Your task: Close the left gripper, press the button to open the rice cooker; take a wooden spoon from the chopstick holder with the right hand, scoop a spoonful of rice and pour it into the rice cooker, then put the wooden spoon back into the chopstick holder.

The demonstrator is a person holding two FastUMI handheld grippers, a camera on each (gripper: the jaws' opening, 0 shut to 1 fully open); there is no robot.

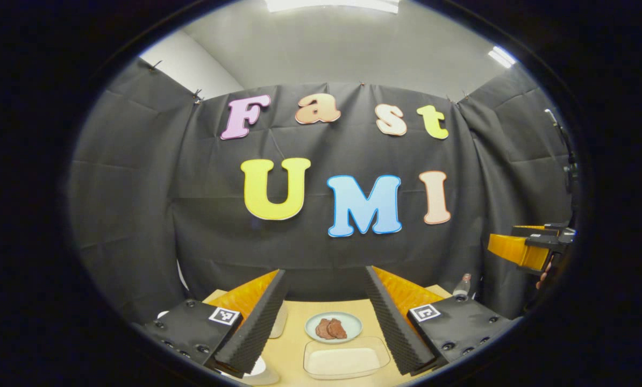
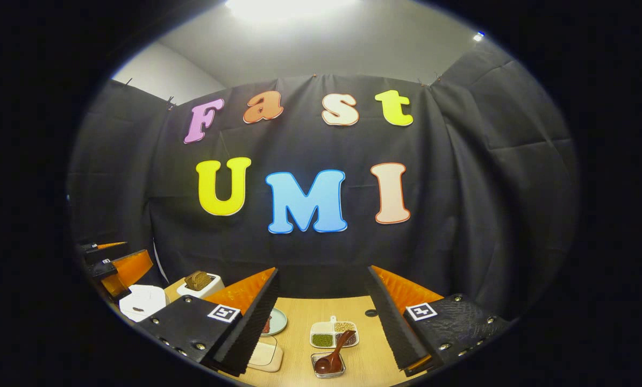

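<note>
In the right gripper view a dark wooden spoon [image 2: 336,352] leans in a small clear holder [image 2: 328,370] on the wooden table, just ahead of my right gripper [image 2: 323,269], which is open and holds nothing. A white rice cooker [image 2: 142,302] sits at the far left, its lid down. A clear tub of rice [image 1: 347,359] lies between the fingers of my left gripper [image 1: 325,270], which is open and raised above the table. The same tub [image 2: 265,356] lies by my right gripper's left finger. Each gripper appears at the edge of the other's view: left gripper [image 2: 119,269], right gripper [image 1: 525,248].
A plate of brown pieces [image 1: 333,327] stands behind the rice tub. A divided dish of beans [image 2: 333,333] sits behind the spoon. A white toaster with bread [image 2: 199,283] stands at the back left, a bottle [image 1: 462,284] at the table's far right. The black cloth wall closes the back.
</note>
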